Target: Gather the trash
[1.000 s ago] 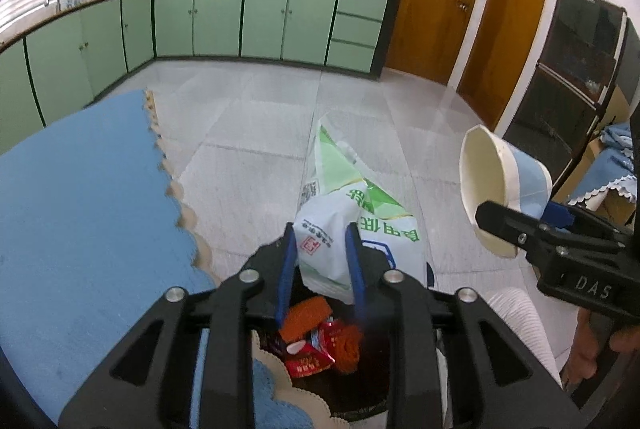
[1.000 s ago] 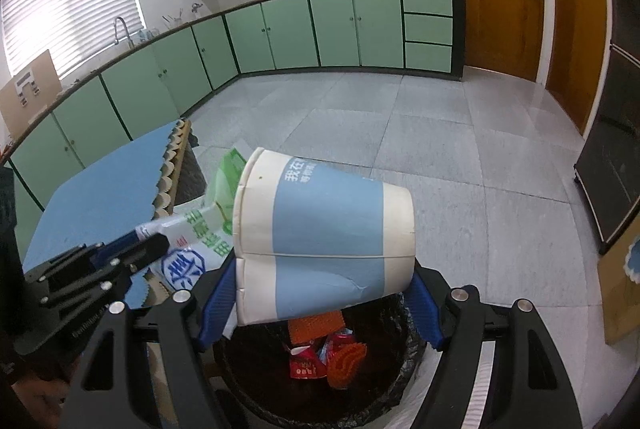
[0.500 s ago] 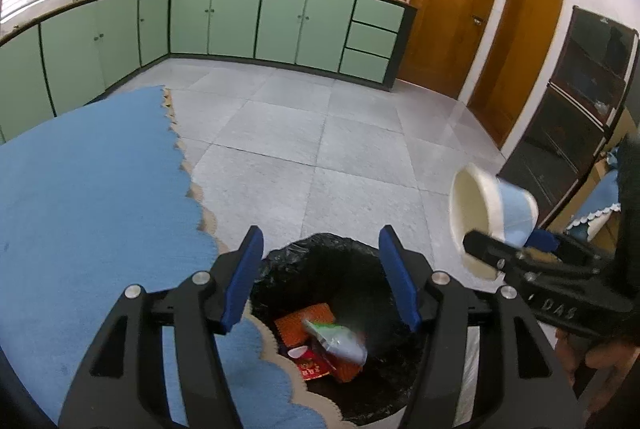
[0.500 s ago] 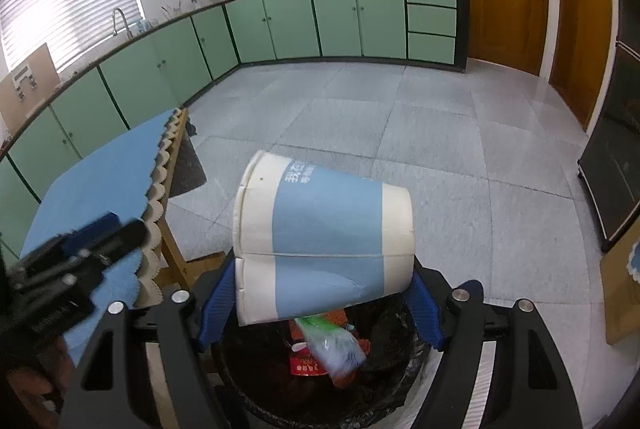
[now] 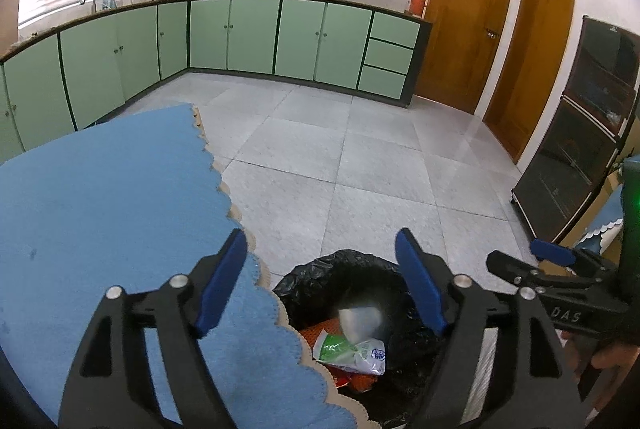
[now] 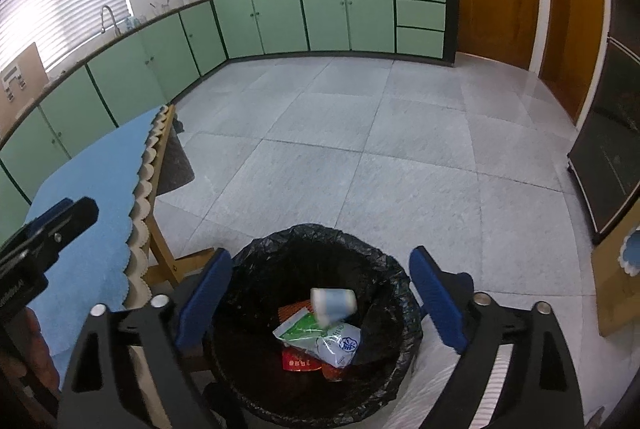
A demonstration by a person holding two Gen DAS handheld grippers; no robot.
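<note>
Now my left gripper (image 5: 320, 277) wide, holding nothing | my right gripper (image 6: 322, 297) wide, holding nothing | below, paper cup (image 6: 333, 301) lies on green-white bag (image 6: 324, 339) inside black-lined bin (image 6: 384, 269) | blue tablecloth (image 5: 100, 197) beside | green cabinets (image 6: 320, 13) far

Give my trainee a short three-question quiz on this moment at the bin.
1. True or false: the right gripper holds the paper cup.
2. Where does the green and white bag lie? A) on the blue tablecloth B) in the bin C) on the floor
3. Fill in: the left gripper is ____.

Key: 1 false, the cup is inside the bin; 2 B; 3 open.
</note>
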